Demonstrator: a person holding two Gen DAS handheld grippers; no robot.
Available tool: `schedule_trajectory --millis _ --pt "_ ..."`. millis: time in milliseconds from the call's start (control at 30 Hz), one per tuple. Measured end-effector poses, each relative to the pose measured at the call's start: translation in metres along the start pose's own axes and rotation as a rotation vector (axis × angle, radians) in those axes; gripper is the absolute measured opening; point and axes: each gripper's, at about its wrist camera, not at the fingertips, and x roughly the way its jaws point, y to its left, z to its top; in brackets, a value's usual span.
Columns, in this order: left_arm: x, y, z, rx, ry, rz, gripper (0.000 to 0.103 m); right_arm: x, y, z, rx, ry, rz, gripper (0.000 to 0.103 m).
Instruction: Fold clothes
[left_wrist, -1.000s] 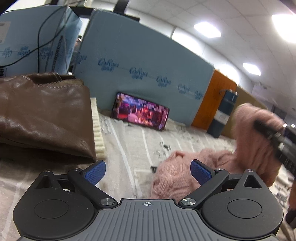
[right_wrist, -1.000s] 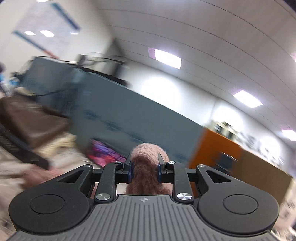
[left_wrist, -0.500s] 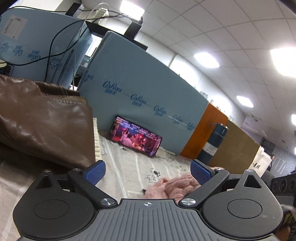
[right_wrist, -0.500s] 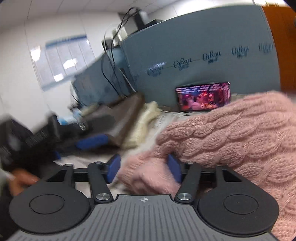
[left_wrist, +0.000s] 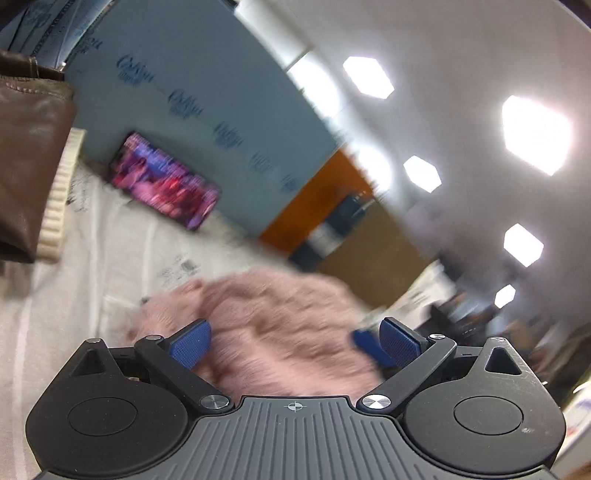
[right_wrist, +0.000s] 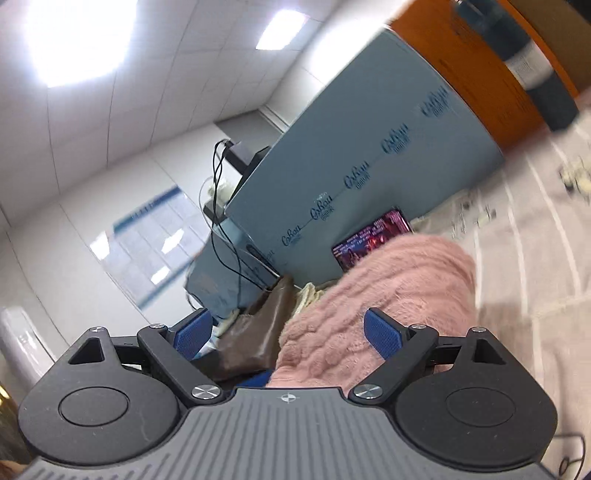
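A fluffy pink knitted sweater (left_wrist: 273, 325) lies bunched on the pale striped cloth (left_wrist: 110, 258), blurred by motion. My left gripper (left_wrist: 295, 338) is open, its blue pads on either side of the sweater's near part, not closed on it. In the right wrist view the sweater (right_wrist: 391, 291) rises in a heap in front of my right gripper (right_wrist: 288, 332), which is open and tilted, with the sweater between its blue fingers (right_wrist: 382, 332).
A brown leather jacket (left_wrist: 26, 147) with a cream knit hem lies at the left. A phone (left_wrist: 162, 184) showing video leans on a blue foam board (left_wrist: 192, 96). A dark bottle (right_wrist: 532, 62) stands by an orange panel.
My right gripper has opened and let go of the pink sweater, which has dropped into a heap. Both grippers have tilted and swung; the left has moved closer to the sweater.
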Motion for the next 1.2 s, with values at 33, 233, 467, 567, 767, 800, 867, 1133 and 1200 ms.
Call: schedule_trajectory --millis 33,233,467,567,767,800,867,1133,1200 --pt "0.004 -0.001 -0.001 -0.003 0.009 0.023 0.098 -0.001 -0.005 -0.001 0.023 -0.001 0.007 0.089" --pt "0.012 -0.019 -0.011 0.067 -0.005 0.047 0.081 0.001 -0.008 -0.002 0.011 0.015 0.013 0.09" --pt "0.019 -0.053 -0.021 0.298 -0.074 0.134 0.018 -0.002 -0.01 -0.004 0.011 -0.019 -0.005 0.092" --pt "0.0 -0.054 -0.014 0.301 -0.146 0.168 0.018 -0.008 -0.008 -0.005 0.0 -0.046 0.045 0.092" --pt "-0.021 -0.022 -0.011 0.193 -0.159 0.323 0.019 -0.003 -0.002 -0.007 -0.025 0.015 0.16 0.093" --pt "-0.021 -0.016 -0.011 0.166 -0.147 0.343 0.019 -0.001 -0.001 -0.007 -0.03 0.036 0.168 0.093" --pt "-0.018 -0.006 -0.014 0.125 -0.127 0.372 0.024 0.005 0.001 -0.009 -0.038 0.08 0.17 0.094" --pt "-0.011 0.002 -0.014 0.104 -0.117 0.405 0.053 0.026 -0.01 -0.016 -0.005 0.182 -0.032 0.096" --pt "-0.016 0.002 -0.014 0.074 -0.13 0.419 0.081 0.019 -0.01 -0.016 -0.004 0.141 -0.014 0.096"
